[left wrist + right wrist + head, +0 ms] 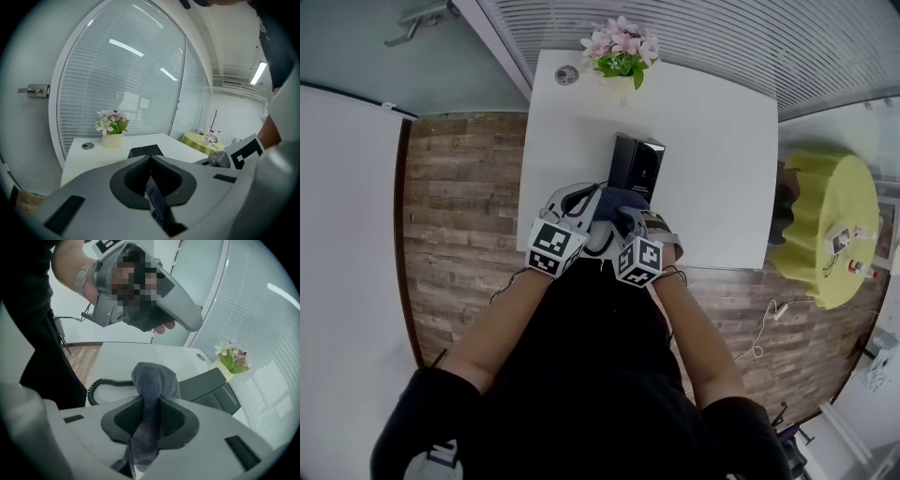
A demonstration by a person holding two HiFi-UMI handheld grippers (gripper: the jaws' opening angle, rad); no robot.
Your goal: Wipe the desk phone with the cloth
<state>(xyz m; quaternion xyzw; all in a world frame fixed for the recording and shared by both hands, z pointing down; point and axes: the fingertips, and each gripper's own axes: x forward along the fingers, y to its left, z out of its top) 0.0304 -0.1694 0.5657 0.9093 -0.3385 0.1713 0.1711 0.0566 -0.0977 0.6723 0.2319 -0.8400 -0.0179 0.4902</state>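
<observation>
1. Left claw (pixel 151 159) was pressed shut, with a strip of the dark grey cloth (pixel 154 378) pinched between its pads, low in the gap.
2. Right claw (pixel 151 401) was clamped on the same cloth. The fabric ran down through the jaws and bunched into a rounded lump past the tips.
3. So the cloth was held by both claws at once, hanging between them. The head view put them side by side, close together, at the near edge of the white table (pixel 712 141).
4. Desk phone (pixel 636 167) was dark and stood on the table just beyond the claws, near end toward the person. The cloth lump sat right at that near end (contact with the phone: couldn't tell).
5. Coiled cord (pixel 98 386) lay on the table to the left of the cloth in the right gripper view.
6. Flower pot (pixel 621 56) with pink and white blooms was at the far edge of the table, well apart from the phone. A small round cover (pixel 567 75) sat just to its left.
7. Yellow round table (pixel 820 225) with small items on it stood off to the right, over the wooden floor (pixel 459 206).
</observation>
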